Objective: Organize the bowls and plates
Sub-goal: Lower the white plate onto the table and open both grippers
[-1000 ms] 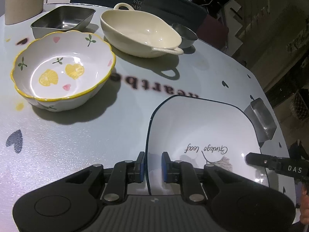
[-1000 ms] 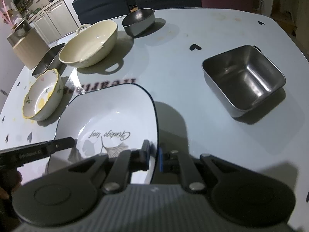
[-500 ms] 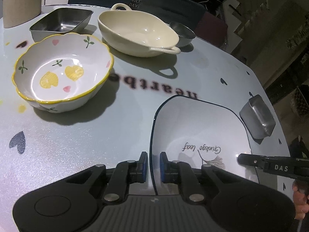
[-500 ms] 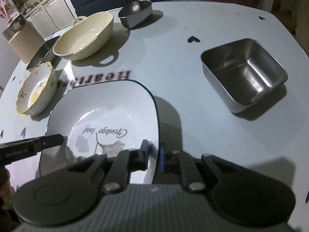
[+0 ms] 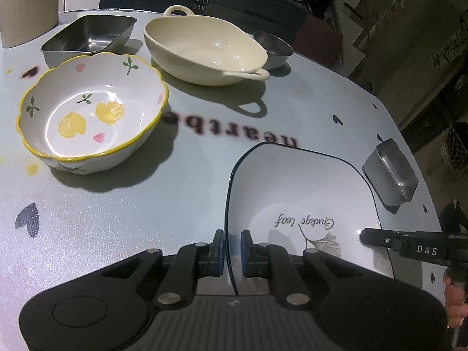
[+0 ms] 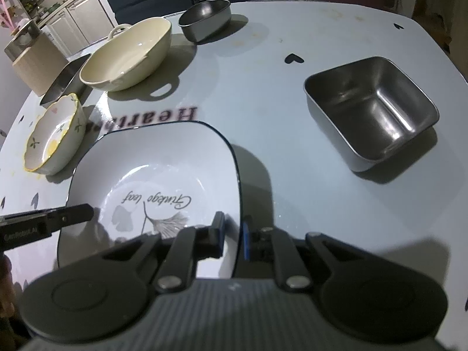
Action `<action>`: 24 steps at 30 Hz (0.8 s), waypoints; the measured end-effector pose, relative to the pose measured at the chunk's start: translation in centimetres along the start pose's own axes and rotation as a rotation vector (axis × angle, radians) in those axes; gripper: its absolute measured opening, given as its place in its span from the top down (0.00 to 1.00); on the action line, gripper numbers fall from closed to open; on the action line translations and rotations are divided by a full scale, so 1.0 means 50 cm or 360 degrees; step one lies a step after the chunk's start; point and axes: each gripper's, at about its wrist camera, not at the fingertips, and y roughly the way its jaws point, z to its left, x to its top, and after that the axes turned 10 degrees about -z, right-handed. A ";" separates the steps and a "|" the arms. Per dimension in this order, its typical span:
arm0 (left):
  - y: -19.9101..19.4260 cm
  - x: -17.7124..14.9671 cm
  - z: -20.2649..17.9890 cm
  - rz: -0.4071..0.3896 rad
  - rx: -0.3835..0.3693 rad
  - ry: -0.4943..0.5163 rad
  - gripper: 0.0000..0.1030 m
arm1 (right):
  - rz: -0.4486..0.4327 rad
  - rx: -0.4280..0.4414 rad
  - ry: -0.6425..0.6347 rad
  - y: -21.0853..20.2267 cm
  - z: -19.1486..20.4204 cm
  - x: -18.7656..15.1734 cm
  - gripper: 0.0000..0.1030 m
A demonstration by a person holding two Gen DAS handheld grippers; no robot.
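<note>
table (image 6: 292, 93): far edge cut off | square plate (image 6: 163, 172): mid-table, empty, near rim hidden by both tools | left gripper (image 5: 232, 253): nearly closed, pinching plate's left rim | right gripper (image 6: 234, 238): likewise on right rim | cream dish (image 5: 204, 49), lemon bowl (image 5: 90, 111): beyond plate, empty | steel tray (image 6: 371, 111): right of plate, empty

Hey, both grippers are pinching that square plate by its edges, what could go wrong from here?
1. Each hand-held gripper, left and right, pinches only the thin rim of the square plate; if one lifts faster, the glazed rim may slip out.
2. The lemon bowl and the square steel dish sit close on either side, so a swing sideways could knock them.
</note>
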 end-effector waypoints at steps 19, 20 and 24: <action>0.000 0.003 -0.010 0.0052 0.0076 0.0101 0.72 | -0.0001 0.0049 -0.0008 -0.008 -0.013 -0.021 0.64; 0.000 0.003 -0.010 0.0064 0.0077 0.0104 0.69 | -0.0005 0.0059 0.0003 -0.009 -0.015 -0.021 0.60; -0.005 -0.002 -0.016 0.0078 0.0078 0.0132 0.61 | -0.0023 0.0067 0.0026 -0.012 -0.016 -0.024 0.50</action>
